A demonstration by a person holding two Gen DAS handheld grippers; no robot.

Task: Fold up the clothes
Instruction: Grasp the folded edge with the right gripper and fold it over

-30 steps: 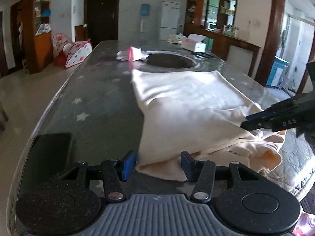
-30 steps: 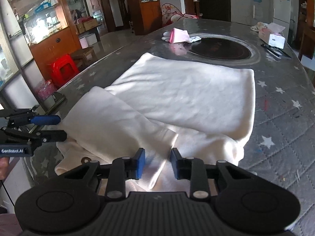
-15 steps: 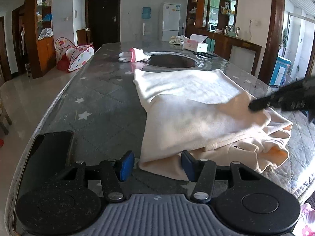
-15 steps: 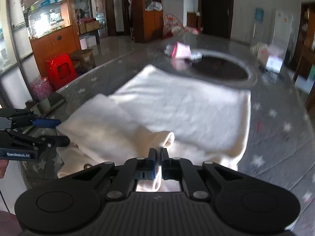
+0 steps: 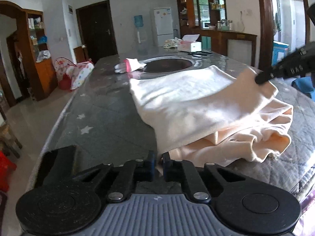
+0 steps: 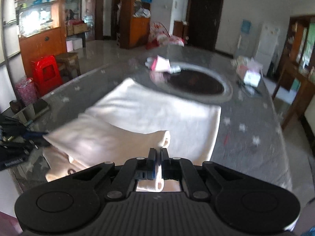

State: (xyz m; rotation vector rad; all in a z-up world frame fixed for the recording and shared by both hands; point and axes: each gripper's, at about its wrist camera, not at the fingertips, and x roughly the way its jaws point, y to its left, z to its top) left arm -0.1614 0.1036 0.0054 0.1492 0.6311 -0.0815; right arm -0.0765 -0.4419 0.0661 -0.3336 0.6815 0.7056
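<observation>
Cream garment [image 5: 196, 98] lies on the table [image 5: 110, 116], near edge at 6 o'clock. Left gripper [image 5: 159, 162] fingers are pinched onto its near-left corner, right gripper [image 6: 158, 157] fingers clamped on the opposite corner at 3 o'clock — likely to carry that hem toward 12 for a fold.

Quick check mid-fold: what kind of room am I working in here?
Most likely a home's open dining and living area: a long star-patterned table with a round inset, a white fridge beside a water dispenser, and wooden display cabinets.
</observation>
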